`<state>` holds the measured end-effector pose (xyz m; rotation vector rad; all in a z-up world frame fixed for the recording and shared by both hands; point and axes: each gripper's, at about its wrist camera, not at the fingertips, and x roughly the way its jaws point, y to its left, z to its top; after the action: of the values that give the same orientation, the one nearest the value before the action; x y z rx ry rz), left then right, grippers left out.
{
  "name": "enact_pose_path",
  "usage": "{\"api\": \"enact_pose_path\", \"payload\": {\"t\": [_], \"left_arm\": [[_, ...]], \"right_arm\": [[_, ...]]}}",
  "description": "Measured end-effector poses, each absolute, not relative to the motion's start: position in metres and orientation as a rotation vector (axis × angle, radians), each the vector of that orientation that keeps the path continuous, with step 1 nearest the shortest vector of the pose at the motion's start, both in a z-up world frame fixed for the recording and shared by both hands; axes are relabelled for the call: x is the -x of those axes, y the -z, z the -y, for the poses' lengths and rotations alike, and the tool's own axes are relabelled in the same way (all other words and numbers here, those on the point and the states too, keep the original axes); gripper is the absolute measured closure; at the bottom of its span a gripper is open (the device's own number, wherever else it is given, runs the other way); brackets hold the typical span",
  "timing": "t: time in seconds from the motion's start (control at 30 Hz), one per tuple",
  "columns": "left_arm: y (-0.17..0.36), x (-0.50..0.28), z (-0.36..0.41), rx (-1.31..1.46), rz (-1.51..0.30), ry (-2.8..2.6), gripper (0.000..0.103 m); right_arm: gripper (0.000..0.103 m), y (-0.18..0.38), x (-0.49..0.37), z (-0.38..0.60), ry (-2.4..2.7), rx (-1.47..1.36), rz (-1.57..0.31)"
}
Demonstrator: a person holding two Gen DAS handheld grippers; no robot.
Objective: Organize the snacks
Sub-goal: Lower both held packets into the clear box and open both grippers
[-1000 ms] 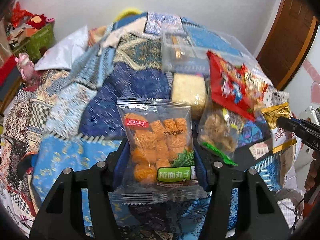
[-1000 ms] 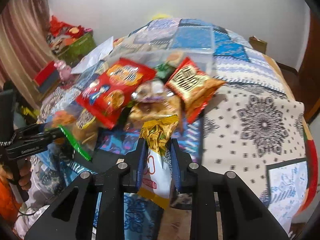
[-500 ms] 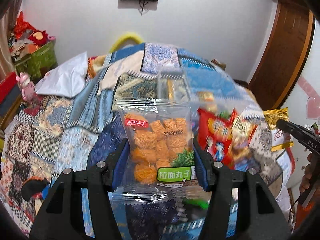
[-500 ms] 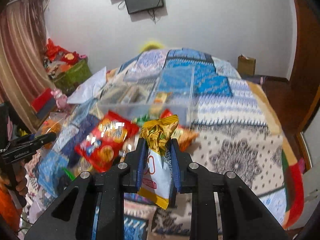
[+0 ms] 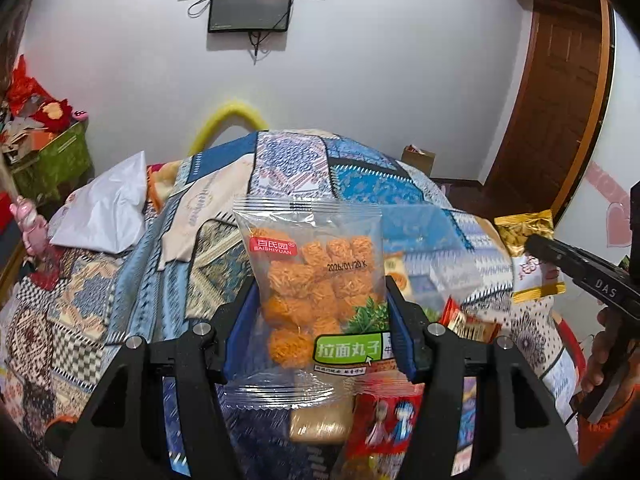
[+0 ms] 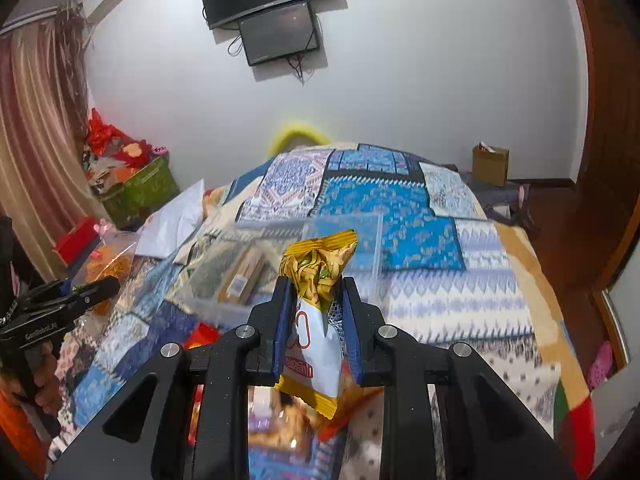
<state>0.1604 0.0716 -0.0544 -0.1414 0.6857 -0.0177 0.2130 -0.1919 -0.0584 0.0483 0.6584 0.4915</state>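
Observation:
My left gripper (image 5: 320,300) is shut on a clear bag of orange noodle balls (image 5: 316,292), held upright above the bed. My right gripper (image 6: 316,300) is shut on a narrow yellow and white snack packet (image 6: 318,320), also lifted. In the left wrist view the right gripper (image 5: 536,242) shows at the right edge with that yellow packet (image 5: 528,256). A clear plastic box (image 6: 280,264) with a few packets inside sits on the quilt just beyond both grippers. More snack bags, one of them red (image 5: 384,420), lie on the quilt below the fingers.
A patchwork quilt (image 6: 420,240) covers the bed. A white plastic bag (image 5: 104,208) lies at the left, a green crate of clutter (image 6: 144,188) beyond it. Screens hang on the wall (image 6: 276,12). A wooden door (image 5: 560,120) and a cardboard box (image 6: 490,164) are on the right.
Both grippers have risen and tilted up with their packets still held. The snack pile has dropped to the bottom of both views, and the wall and screens have come into sight.

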Motion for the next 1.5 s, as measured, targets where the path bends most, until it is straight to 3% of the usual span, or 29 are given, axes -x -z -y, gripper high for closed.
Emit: {"api": "enact_pose_path", "payload": {"t": [0.7, 1.2, 1.5], "left_arm": [[0.129, -0.283, -0.058, 0.148, -0.881, 0.071, 0.044], [0.156, -0.308, -0.048, 0.194, -0.992, 0.116, 0.043], [0.118, -0.278, -0.051, 0.143, -0.910, 0.103, 0.039]], "right_arm": [[0.084, 0.107, -0.294, 0.161, -0.499, -0.024, -0.769], [0.083, 0.126, -0.294, 0.154, -0.534, 0.017, -0.830], [0.061, 0.113, -0.276, 0.165, -0.543, 0.018, -0.813]]}}
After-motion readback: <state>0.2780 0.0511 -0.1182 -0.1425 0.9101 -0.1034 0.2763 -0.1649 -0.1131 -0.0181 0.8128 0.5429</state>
